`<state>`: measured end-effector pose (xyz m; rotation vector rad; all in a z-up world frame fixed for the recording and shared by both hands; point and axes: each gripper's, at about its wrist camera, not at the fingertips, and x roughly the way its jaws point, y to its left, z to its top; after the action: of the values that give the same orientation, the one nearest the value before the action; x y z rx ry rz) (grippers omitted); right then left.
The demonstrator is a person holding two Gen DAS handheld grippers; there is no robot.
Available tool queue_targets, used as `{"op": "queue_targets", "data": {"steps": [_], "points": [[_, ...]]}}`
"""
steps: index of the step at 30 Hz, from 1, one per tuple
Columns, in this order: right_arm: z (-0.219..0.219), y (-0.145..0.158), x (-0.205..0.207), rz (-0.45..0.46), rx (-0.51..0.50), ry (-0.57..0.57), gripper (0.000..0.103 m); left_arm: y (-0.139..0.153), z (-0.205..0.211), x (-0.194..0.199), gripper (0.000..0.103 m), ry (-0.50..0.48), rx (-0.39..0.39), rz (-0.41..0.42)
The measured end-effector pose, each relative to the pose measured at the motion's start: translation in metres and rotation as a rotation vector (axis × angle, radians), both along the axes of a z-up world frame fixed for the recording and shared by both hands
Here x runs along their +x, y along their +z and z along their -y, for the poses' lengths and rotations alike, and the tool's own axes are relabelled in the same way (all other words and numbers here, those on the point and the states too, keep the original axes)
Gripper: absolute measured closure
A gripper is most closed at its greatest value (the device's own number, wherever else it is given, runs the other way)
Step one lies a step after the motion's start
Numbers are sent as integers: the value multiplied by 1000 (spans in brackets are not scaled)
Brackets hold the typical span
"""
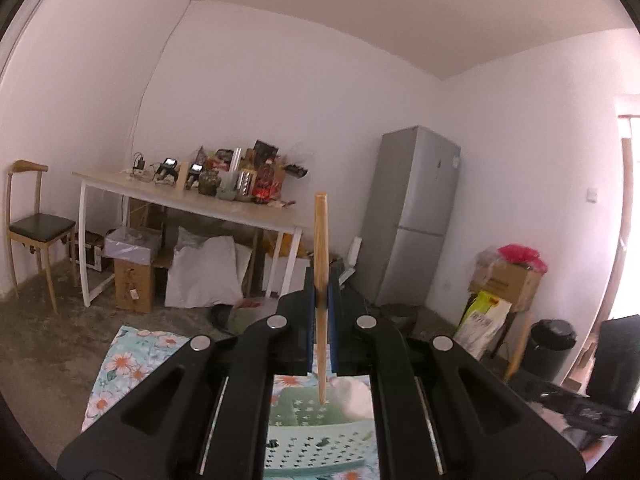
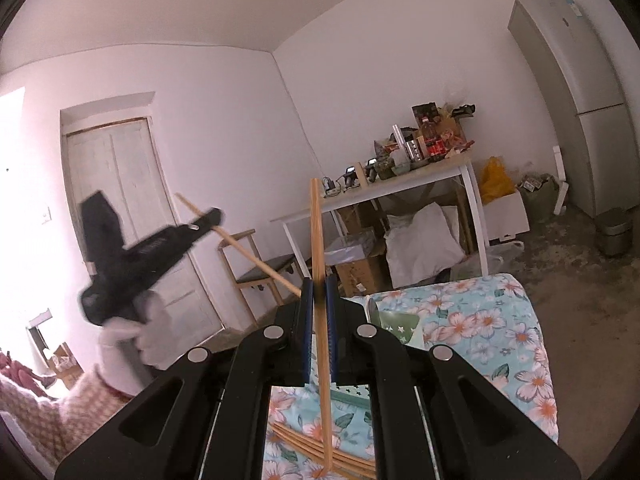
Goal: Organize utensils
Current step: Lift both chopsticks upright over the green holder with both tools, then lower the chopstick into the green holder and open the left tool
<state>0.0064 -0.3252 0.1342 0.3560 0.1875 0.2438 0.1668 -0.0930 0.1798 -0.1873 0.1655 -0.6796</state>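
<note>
My left gripper (image 1: 321,300) is shut on a wooden chopstick (image 1: 321,248) that stands upright between its blue pads, thick end up. Its tip hangs over a pale green perforated basket (image 1: 316,446) on the floral cloth (image 1: 124,364). My right gripper (image 2: 319,290) is shut on a second wooden chopstick (image 2: 318,240), also nearly upright. Below it several more chopsticks (image 2: 320,454) lie on the cloth. In the right wrist view the left gripper (image 2: 208,220) appears blurred at the left, held by a white-gloved hand (image 2: 132,336), its chopstick (image 2: 252,254) slanting down to the right.
A white table (image 1: 192,200) crowded with bottles and boxes stands at the back wall, with cartons and bags beneath. A wooden chair (image 1: 34,232) is at the left, a grey fridge (image 1: 416,216) at the right, a black bin (image 1: 552,346) near it. A white door (image 2: 132,208) is behind the left hand.
</note>
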Motion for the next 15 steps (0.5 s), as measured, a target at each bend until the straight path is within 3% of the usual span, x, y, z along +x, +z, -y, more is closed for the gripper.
{"op": "queue_targets", "data": {"steps": [5, 15], "points": [[4, -3, 9, -12, 2, 8, 96, -20, 20, 31, 98, 18, 33, -64], [10, -8, 17, -38, 12, 11, 96, -70, 35, 55, 98, -26, 77, -207]]}}
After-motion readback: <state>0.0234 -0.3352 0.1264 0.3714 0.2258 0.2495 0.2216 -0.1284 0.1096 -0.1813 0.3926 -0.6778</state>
